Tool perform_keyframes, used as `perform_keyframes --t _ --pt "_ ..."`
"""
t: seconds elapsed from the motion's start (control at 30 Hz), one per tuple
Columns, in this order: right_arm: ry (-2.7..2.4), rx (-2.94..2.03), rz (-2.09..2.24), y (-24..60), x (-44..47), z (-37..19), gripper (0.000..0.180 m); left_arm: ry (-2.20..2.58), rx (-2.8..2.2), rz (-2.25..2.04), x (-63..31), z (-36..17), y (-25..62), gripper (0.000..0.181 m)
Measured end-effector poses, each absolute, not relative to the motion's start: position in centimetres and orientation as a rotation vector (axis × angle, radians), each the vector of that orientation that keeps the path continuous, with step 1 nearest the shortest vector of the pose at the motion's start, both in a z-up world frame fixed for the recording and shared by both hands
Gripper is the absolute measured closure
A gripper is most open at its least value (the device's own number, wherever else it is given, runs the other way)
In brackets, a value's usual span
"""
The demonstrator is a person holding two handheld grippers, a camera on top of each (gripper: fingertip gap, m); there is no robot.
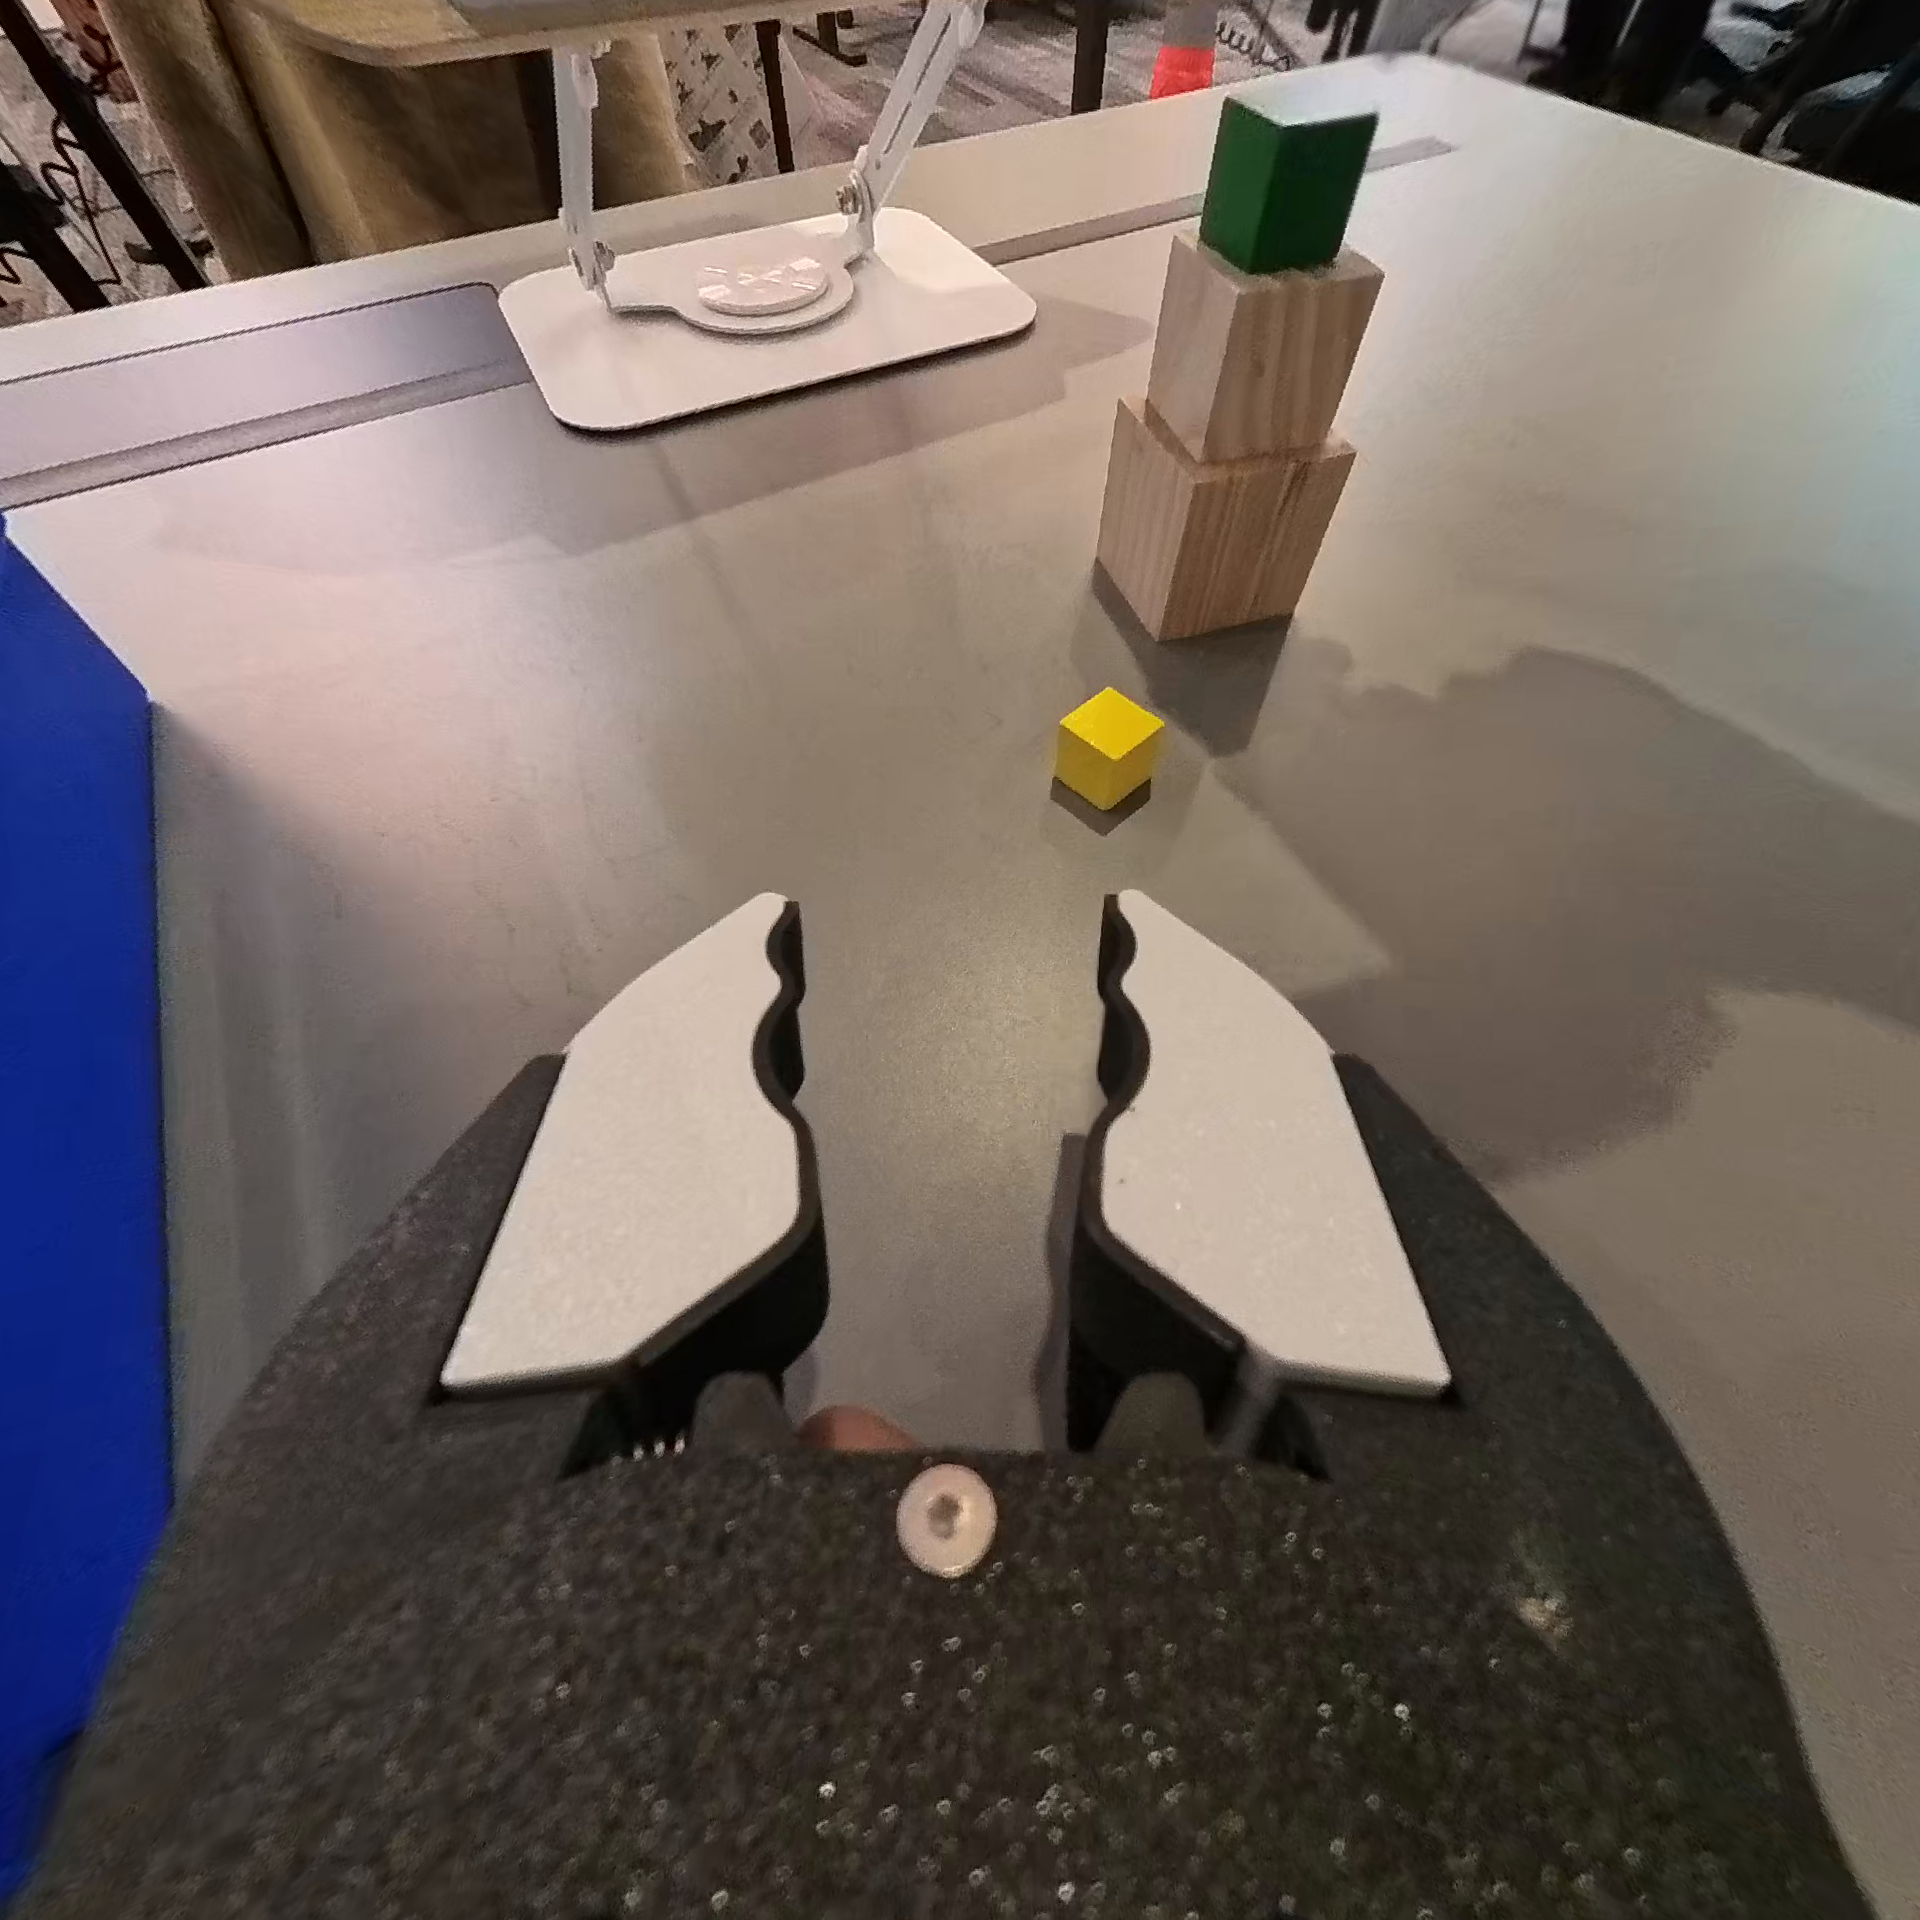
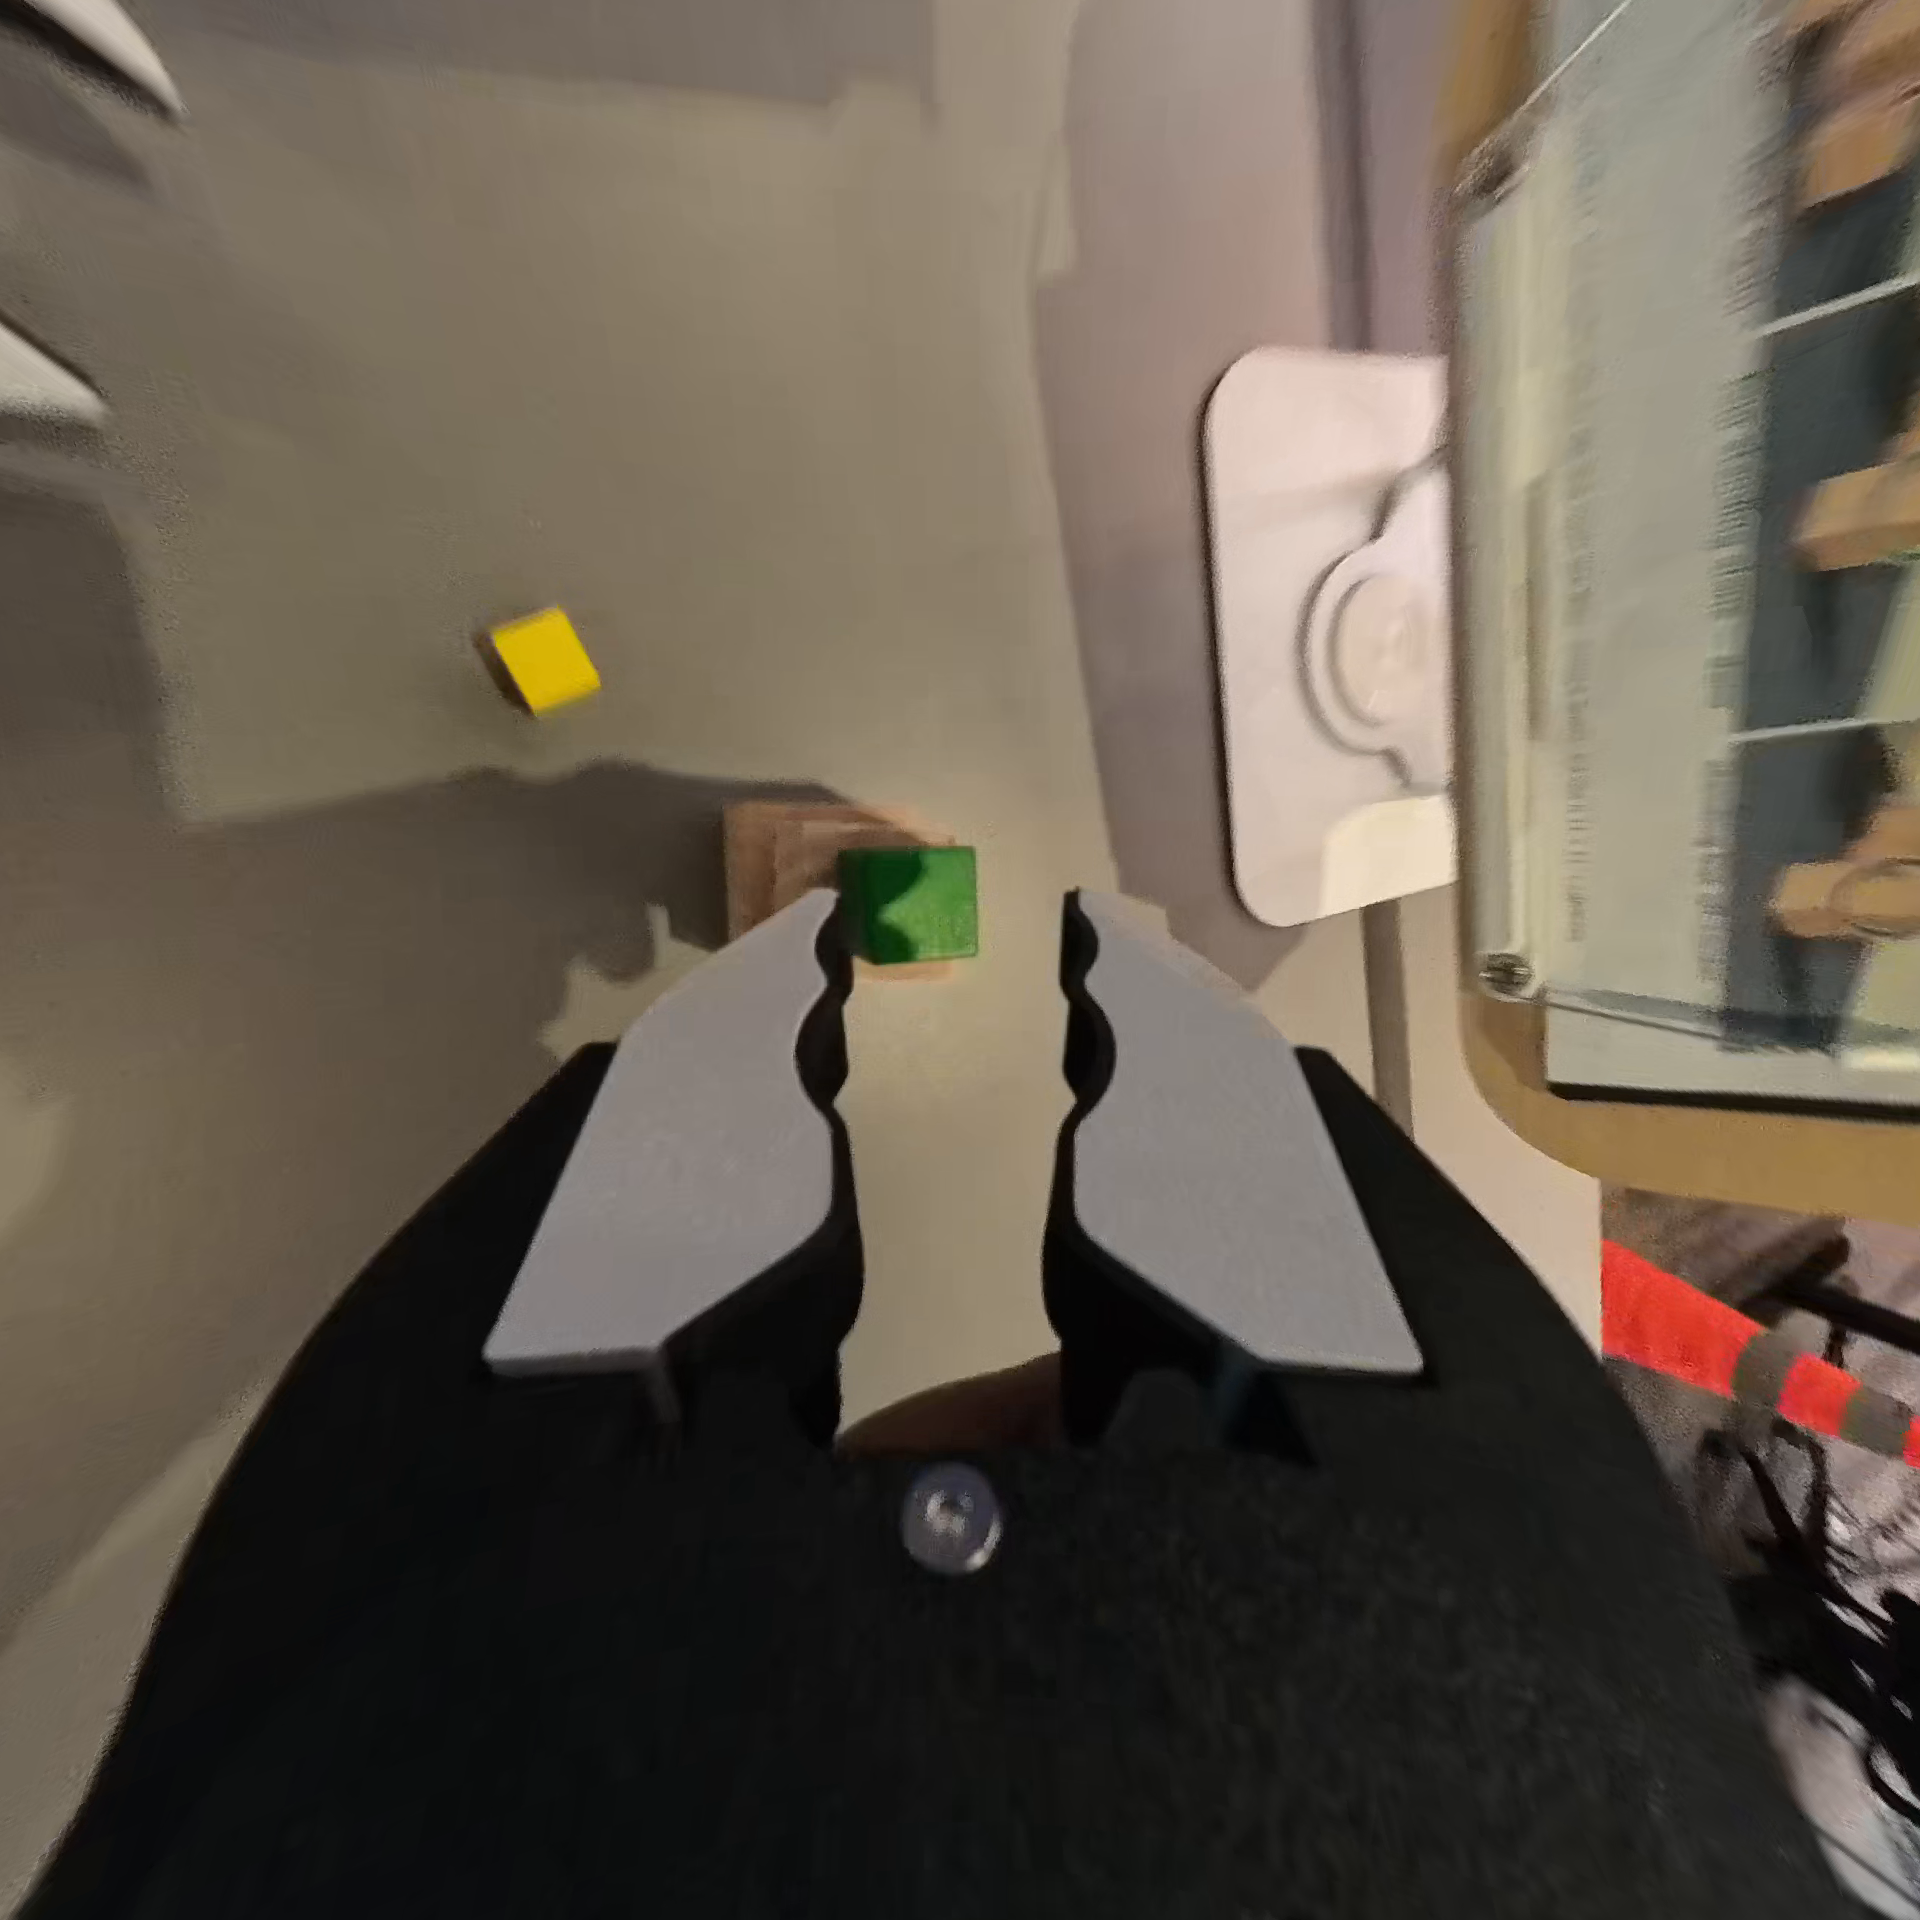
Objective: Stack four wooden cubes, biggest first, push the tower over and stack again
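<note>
A tower stands on the grey table: a large plain wooden cube (image 1: 1216,530) at the bottom, a smaller plain wooden cube (image 1: 1262,348) on it, and a green cube (image 1: 1283,187) on top. A small yellow cube (image 1: 1107,746) sits alone on the table in front of the tower. My left gripper (image 1: 951,935) is open and empty, low over the table, short of the yellow cube. My right gripper (image 2: 951,914) is open and empty, looking down from above the tower; the green cube (image 2: 914,902) lies just past its left fingertip. The yellow cube (image 2: 542,662) lies further left.
A white stand with a flat base plate (image 1: 769,312) sits at the table's far side; it also shows in the right wrist view (image 2: 1320,623). A blue sleeve (image 1: 73,935) fills the left edge. The table's far edge (image 1: 1039,135) runs behind the tower. Tip to tip, the grippers are about 20 cm apart. The left gripper is farther from the green cube (image 1: 1283,187), some 15 cm, than the right, some 4 cm.
</note>
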State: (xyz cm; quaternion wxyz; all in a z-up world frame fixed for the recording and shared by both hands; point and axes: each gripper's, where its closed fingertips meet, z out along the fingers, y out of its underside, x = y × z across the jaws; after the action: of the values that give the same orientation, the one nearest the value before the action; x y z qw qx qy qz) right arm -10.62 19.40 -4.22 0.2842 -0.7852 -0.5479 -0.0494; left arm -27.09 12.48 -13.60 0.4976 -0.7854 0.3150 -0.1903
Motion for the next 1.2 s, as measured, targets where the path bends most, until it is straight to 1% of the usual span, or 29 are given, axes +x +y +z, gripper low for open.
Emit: perform_keyframes --t 0.03,0.1,0.13,0.2,0.33,0.43,0.47,0.5,0.53,0.63,0.7,0.9,1.07,1.1,1.13,1.17,1.2 --pt "-1.399 -2.044 -0.098 18.8 -10.9 -2.8 0.141 0.765 -1.902 -0.463 -27.1 -13.6 12.5 0.126" --pt "-1.216 -1.914 -0.012 16.7 -11.6 -0.8 0.141 0.771 -1.904 -0.464 -27.0 -13.7 12.4 0.126" --pt "-1.120 -1.862 0.039 15.1 -11.7 -0.6 0.140 0.775 -1.905 -0.465 -27.0 -13.7 12.4 0.126" --pt "-0.934 -1.806 0.078 12.1 -11.0 -2.2 0.140 0.788 -1.905 -0.467 -26.8 -13.8 12.3 0.126" --pt "-0.617 -1.792 0.249 7.1 -9.2 -8.0 0.143 0.855 -1.906 -0.494 -26.2 -14.1 11.8 0.126" --pt "-0.443 -1.728 0.298 5.8 -7.2 -9.7 0.144 0.892 -1.906 -0.495 -25.7 -14.3 11.7 0.126" --pt "-0.411 -1.738 0.304 5.6 -6.5 -10.1 0.137 0.889 -1.905 -0.484 -25.7 -14.3 11.8 0.126" --pt "-0.372 -1.731 0.315 5.5 -5.9 -10.1 0.133 0.895 -1.904 -0.478 -25.7 -14.4 11.7 0.126" --pt "-0.338 -1.697 0.342 5.2 -5.5 -9.6 0.136 0.902 -1.899 -0.474 -25.6 -14.4 11.7 0.125" --pt "-0.339 -1.627 0.359 4.6 -5.2 -8.7 0.134 0.956 -1.869 -0.496 -25.0 -14.2 11.4 0.126" --pt "-0.377 -1.570 0.339 3.9 -5.6 -8.2 0.137 1.065 -1.843 -0.514 -23.8 -14.2 11.4 0.132" --pt "-0.415 -1.520 0.340 3.2 -6.3 -7.7 0.137 1.421 -1.942 -0.460 -20.3 -16.0 13.9 0.128" --pt "-0.365 -1.516 0.401 3.2 -5.6 -7.6 0.138 1.566 -2.021 -0.485 -18.6 -16.9 15.0 0.128" --pt "-0.366 -1.516 0.402 3.2 -5.6 -7.6 0.138 1.590 -2.027 -0.464 -18.6 -17.2 15.2 0.130" --pt "-0.370 -1.517 0.402 3.1 -5.7 -7.6 0.138 1.617 -2.031 -0.448 -18.6 -17.5 15.1 0.137" --pt "-0.376 -1.516 0.402 3.0 -5.8 -7.6 0.139 1.651 -2.036 -0.449 -18.7 -17.8 14.9 0.157" --pt "-0.378 -1.515 0.399 3.0 -5.8 -7.6 0.139 1.677 -2.034 -0.462 -18.6 -18.0 14.5 0.159"
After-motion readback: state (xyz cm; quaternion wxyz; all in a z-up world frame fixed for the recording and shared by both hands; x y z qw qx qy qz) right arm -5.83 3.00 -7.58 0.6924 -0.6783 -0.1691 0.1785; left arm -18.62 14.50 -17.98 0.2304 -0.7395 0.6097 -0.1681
